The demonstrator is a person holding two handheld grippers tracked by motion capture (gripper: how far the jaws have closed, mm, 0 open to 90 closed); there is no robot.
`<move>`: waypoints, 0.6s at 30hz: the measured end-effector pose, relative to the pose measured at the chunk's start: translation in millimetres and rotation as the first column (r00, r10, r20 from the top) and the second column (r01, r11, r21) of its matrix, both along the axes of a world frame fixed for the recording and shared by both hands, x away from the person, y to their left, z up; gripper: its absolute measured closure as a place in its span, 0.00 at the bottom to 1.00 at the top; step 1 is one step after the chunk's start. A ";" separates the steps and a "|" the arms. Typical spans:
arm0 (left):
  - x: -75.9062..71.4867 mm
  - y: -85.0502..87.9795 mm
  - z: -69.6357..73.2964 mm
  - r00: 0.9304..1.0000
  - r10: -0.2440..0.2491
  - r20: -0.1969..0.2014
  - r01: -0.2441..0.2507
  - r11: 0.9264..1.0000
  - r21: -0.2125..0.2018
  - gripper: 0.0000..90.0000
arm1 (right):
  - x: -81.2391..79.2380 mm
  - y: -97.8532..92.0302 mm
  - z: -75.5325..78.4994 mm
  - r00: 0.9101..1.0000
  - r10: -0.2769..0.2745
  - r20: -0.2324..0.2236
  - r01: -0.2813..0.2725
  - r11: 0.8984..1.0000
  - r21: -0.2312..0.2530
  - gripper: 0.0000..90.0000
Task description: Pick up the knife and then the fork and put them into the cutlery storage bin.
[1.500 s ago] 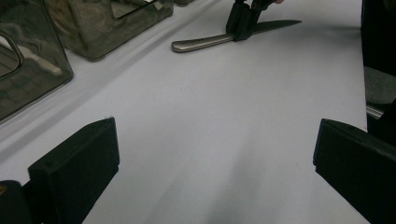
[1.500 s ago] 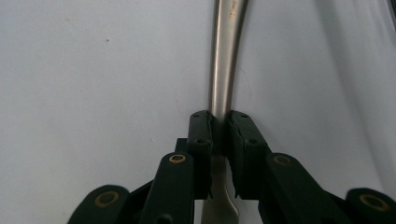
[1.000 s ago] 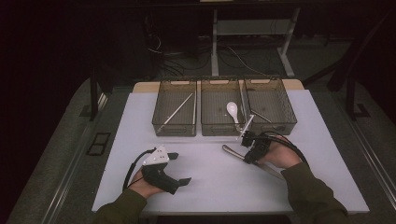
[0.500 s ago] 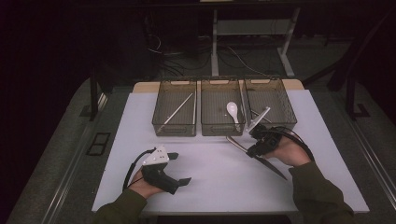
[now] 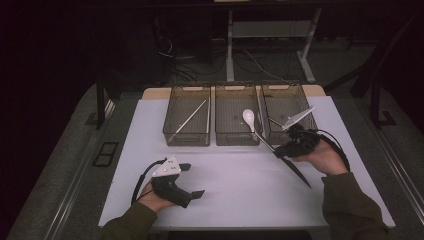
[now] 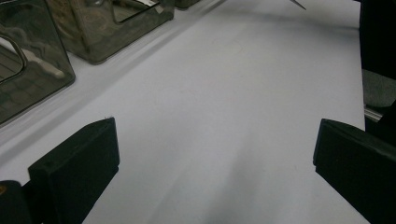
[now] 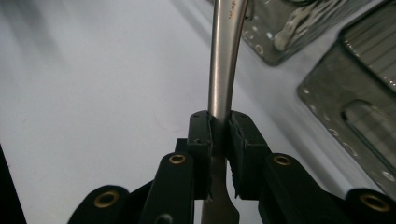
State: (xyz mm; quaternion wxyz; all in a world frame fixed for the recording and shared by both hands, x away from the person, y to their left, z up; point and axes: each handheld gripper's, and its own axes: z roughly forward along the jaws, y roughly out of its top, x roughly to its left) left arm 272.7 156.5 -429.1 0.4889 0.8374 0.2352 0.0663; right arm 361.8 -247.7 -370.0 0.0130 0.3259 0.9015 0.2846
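From the high view, your right gripper [image 5: 286, 149] sits near the front of the right tray [image 5: 291, 89] and carries a long metal utensil [image 5: 270, 145] — a knife, by the flat, widening end in your right gripper view, though I can't be sure. Its long axis runs diagonally across the white table [image 5: 230, 190]: the far end points up and left toward the front rim between the middle tray [image 5: 235, 89] and the right one, near the white spoon [image 5: 248, 118] lying in the middle tray; the near end trails down and right toward you. The left tray [image 5: 187, 136] holds a pair of pale sticks. Your left gripper [image 5: 194, 180] rests low on the table, well apart from all three trays.

In the left gripper view, the two black jaws stand wide apart with nothing between them, only bare table ahead and the trays off to the upper left.

In the right gripper view, your jaws are nearly closed, pinching the utensil [image 7: 223, 70] across its narrow shank. The stem runs straight away from the pads toward the trays at the upper right.

I judge this to be the carry step — the piece is lifted and on its way to a tray. The next move calls for you to bring the far tip over the chosen tray's rim, line the long axis up with the tray's length so it clears the walls, lower it, and only then part the jaws.
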 end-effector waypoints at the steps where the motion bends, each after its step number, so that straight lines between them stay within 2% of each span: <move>1: 0.0 0.0 -0.1 1.000 0.000 0.001 0.000 1.000 0.000 0.00 | -0.2 -2.1 1.4 1.000 -0.008 0.007 0.008 1.000 0.006 0.88; 8: 0.4 -0.3 -0.1 1.000 -0.003 -0.004 0.003 1.000 0.002 0.00 | 2.5 -15.6 11.3 0.998 -0.055 0.041 0.053 0.998 0.046 0.88; 12: 0.2 -0.2 0.0 1.000 -0.002 -0.004 0.002 1.000 -0.001 0.00 | 3.8 -23.4 19.1 0.993 -0.094 0.067 0.089 0.994 0.067 0.88; 18: 0.0 -0.4 -0.1 1.000 -0.002 -0.004 0.002 1.000 0.003 0.00 | 7.1 -33.9 23.1 0.988 -0.127 0.083 0.120 0.989 0.090 0.88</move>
